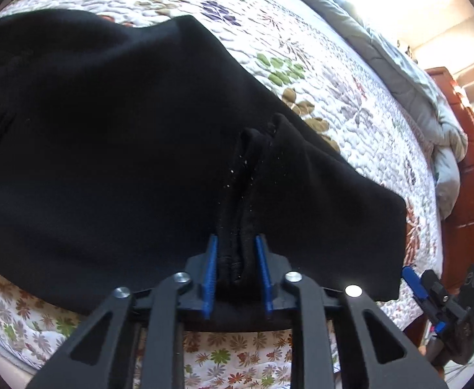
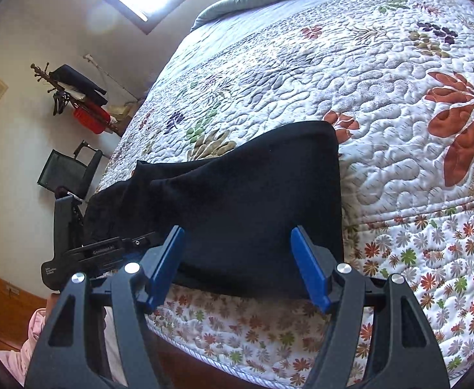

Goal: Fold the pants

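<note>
Black pants lie spread over the near edge of a bed. My left gripper is shut on a bunched ridge of the pants' hem, its blue pads pressing the cloth from both sides. In the right wrist view the pants end in a flat corner at the mattress edge. My right gripper stands open there, its blue fingers wide apart on either side of the cloth and not pressing it. The right gripper's blue finger also shows beyond the pants' right corner.
A floral quilt covers the bed, with a grey duvet bunched along its far side. Red-brown wooden furniture stands beyond the bed. A black chair and a coat stand with clothes stand by the wall.
</note>
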A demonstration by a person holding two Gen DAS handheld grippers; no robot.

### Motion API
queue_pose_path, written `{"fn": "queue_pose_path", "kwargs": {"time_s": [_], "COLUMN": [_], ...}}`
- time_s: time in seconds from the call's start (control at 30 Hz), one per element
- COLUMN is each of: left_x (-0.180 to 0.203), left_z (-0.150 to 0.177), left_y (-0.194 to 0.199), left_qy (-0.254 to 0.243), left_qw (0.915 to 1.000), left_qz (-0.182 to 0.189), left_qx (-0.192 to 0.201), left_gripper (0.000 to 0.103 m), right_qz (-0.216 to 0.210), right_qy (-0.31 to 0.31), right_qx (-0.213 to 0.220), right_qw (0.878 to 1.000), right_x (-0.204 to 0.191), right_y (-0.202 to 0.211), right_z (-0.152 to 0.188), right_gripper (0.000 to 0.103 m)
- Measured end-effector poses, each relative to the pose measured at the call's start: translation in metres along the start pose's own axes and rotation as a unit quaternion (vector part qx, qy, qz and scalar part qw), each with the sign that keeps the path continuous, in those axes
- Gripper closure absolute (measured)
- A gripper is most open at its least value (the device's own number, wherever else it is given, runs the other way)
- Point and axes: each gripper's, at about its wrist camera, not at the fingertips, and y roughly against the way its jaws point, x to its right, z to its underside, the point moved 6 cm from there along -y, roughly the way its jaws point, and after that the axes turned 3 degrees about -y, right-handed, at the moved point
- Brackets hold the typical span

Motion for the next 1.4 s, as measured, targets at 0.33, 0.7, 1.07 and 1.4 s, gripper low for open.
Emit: {"fn": "queue_pose_path", "kwargs": {"time_s": [0.33, 0.7, 1.07, 1.4], "left_x": [-0.028, -0.015, 0.060, 0.036], "left_z": [-0.003, -0.013, -0.043, -0.039], "left_y": [0.011, 0.038, 0.008, -0.009], "left_qy": [-0.001, -0.033, -0.092, -0.075], "left_qw": [0.9988, 0.9971, 0.9951, 0.9970], "left_qz": [-0.038, -0.046, 0.019, 0.019], "left_qx": [0.029, 0.052, 0.031, 0.000], "left_gripper": [0.084, 0.075, 0.059, 0.059], "right_qz": [-0.016, 0.020, 0.030, -0.001], "right_qy": [-0.022, -0.009, 0.005, -0.044], "right_qx": [-0.055, -0.053, -0.058, -0.066], "right_qw": [0.998, 0.998, 0.998, 0.997], "right_x": [0.013, 0.008, 0.002, 0.026], "right_y": [-0.031, -0.028, -0.059, -0.062], "right_z": [0.012, 0.005, -0.055, -0.053], "right_gripper": [0.037, 0.040, 0.041, 0.040]}}
